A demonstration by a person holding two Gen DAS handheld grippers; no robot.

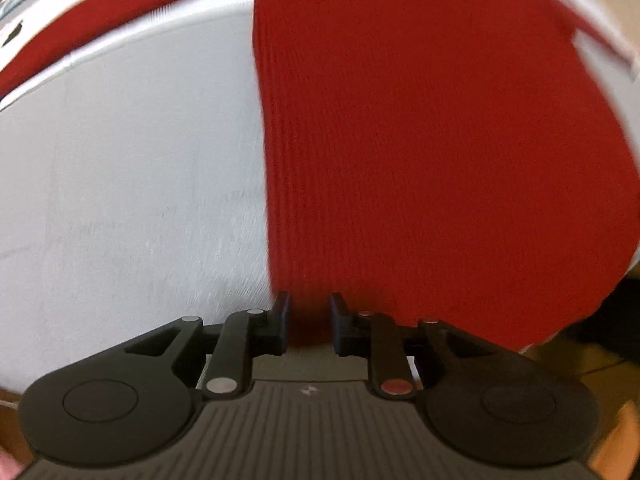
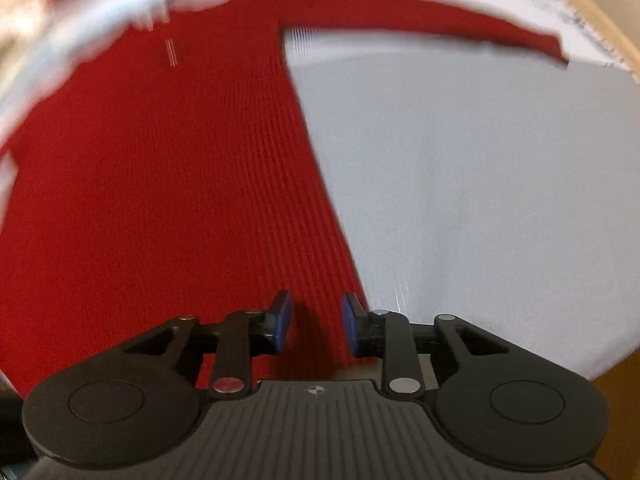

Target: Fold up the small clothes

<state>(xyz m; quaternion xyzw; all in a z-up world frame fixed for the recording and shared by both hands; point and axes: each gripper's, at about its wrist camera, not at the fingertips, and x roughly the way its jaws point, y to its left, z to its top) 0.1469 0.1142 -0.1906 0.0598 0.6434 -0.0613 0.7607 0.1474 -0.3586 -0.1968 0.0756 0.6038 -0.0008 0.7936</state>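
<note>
Spread flat on a pale grey-white table (image 1: pixel 120 180): a red ribbed knit garment (image 1: pixel 420 140), body running from near to far, one sleeve stretching off to the far left in the left wrist view and the other to the far right in the right wrist view (image 2: pixel 440 20). Left gripper (image 1: pixel 309 322) low over the near hem beside the garment's left edge, fingers parted with red fabric showing in the gap; released, not clamped, though contact with the cloth hard to judge. Right gripper (image 2: pixel 316 326) likewise spread at the near hem, just inside the garment's right edge, blue pads (image 2: pixel 283 320) apart over the knit. Far rim of both views badly smeared by motion blur; collar and sleeve ends cut off or unreadable. Brown floor (image 2: pixel 616 380) glimpsed at the near right corner.
</note>
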